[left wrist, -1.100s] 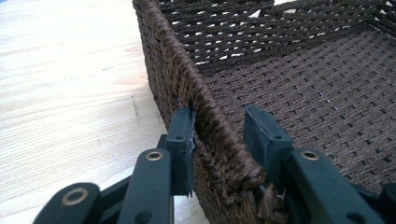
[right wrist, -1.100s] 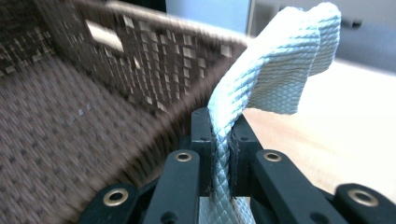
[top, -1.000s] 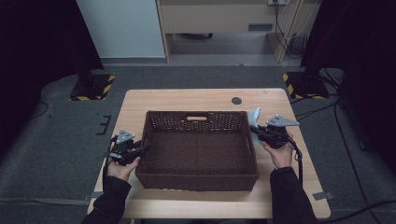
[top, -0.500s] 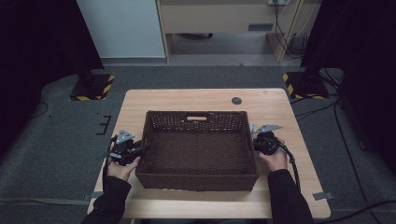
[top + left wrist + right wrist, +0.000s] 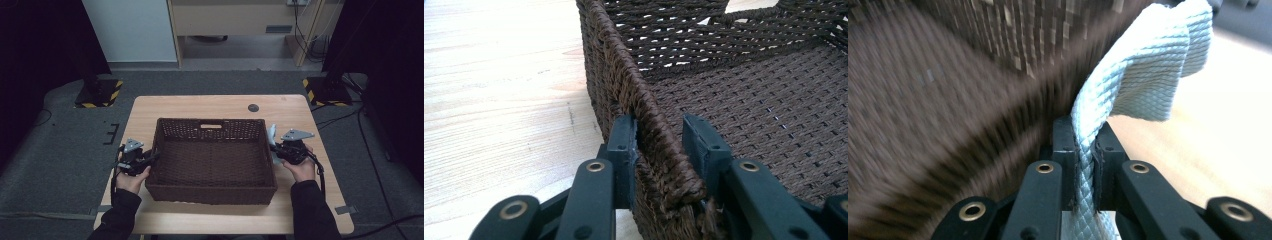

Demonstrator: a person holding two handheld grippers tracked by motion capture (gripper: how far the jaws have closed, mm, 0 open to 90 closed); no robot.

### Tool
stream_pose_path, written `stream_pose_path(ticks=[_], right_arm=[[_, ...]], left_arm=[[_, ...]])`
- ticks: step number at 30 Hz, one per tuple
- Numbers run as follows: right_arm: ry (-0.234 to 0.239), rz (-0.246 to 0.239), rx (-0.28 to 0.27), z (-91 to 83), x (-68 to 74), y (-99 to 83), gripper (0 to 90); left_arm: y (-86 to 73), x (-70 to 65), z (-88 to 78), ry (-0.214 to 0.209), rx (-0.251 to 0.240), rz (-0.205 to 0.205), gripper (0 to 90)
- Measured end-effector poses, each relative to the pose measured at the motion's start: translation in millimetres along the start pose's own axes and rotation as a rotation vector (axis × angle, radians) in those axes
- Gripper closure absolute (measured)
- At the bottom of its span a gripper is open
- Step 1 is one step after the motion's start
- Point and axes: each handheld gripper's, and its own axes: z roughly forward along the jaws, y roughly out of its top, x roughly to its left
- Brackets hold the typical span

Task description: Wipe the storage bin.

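A dark brown woven basket [image 5: 210,121] stands in the middle of the wooden table, and nothing lies in it. My left gripper [image 5: 152,157] straddles the rim of its left wall [image 5: 624,65]. The jaws have just been closing: the outer pad [image 5: 624,145] touches the weave, while a narrow gap shows at the inner pad [image 5: 699,145]. My right gripper [image 5: 274,150] sits just outside the basket's right wall [image 5: 948,75], shut on a pale blue-white textured cloth [image 5: 1143,70]. The cloth [image 5: 271,134] stands up from the jaws beside the rim.
The light wooden table [image 5: 300,115] has bare strips left, right and beyond the basket. A small dark round disc [image 5: 253,107] lies near the far edge. Grey floor, cables and black stands with yellow-black striped feet [image 5: 325,92] surround the table.
My right gripper has moved in toward the basket's right wall and a little lower, carrying the cloth. The left hand has kept its place at the left rim.
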Motion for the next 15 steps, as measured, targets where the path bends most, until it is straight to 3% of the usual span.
stream_pose_path(ticks=[3,7,9,12,14,15], right_arm=[[-0.003,-0.005,0.103,16.0,-0.5,-10.9,84.0],[0.002,0.011,0.162,28.4,0.2,-19.8,83.9],[0.006,0.034,0.12,23.3,-0.8,-16.4,84.0],[0.008,0.041,0.033,8.7,-1.6,-7.0,83.9],[0.007,0.039,-0.067,-9.2,-1.2,4.0,84.0],[0.004,0.031,-0.092,-14.3,-0.6,6.9,84.0]], left_arm=[[1.6,1.6,2.2,0.002,-0.003,-0.003,66.6],[3.1,4.4,5.0,-0.013,-0.01,-0.003,65.6],[2.3,5.2,5.1,-0.015,-0.021,-0.016,63.5],[2.3,6.0,3.4,-0.001,-0.034,0.006,56.4],[2.5,7.1,0.7,-0.002,-0.048,0.003,51.0],[3.2,7.8,-1.4,-0.005,-0.058,-0.006,48.4]])
